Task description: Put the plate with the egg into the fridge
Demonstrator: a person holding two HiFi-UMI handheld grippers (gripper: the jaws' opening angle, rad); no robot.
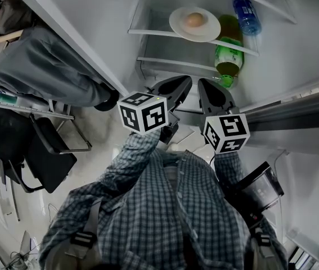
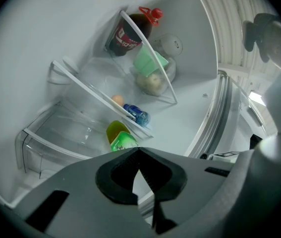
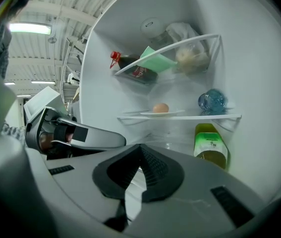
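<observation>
**Checked shirt, grey shells, marker cubes**

The person wears a blue-grey checked shirt point(image 1: 165, 207) with long sleeves point(image 1: 139, 145). Pale shoulder straps point(image 1: 85, 239) with dark buckles lie over it.

The left hand-held gripper point(image 1: 183, 83) and the right hand-held gripper point(image 1: 206, 86) are dark grey moulded shells that taper to rounded tips. Each carries a white cube printed with black square markers: the left cube point(image 1: 142, 112) and the right cube point(image 1: 225, 132).

In the gripper views the bodies are matte grey with dark rectangular slots point(image 2: 48, 207) point(image 3: 232, 202). The black pads point(image 2: 115, 177) point(image 3: 155, 172) are finely ribbed on their inner faces.
</observation>
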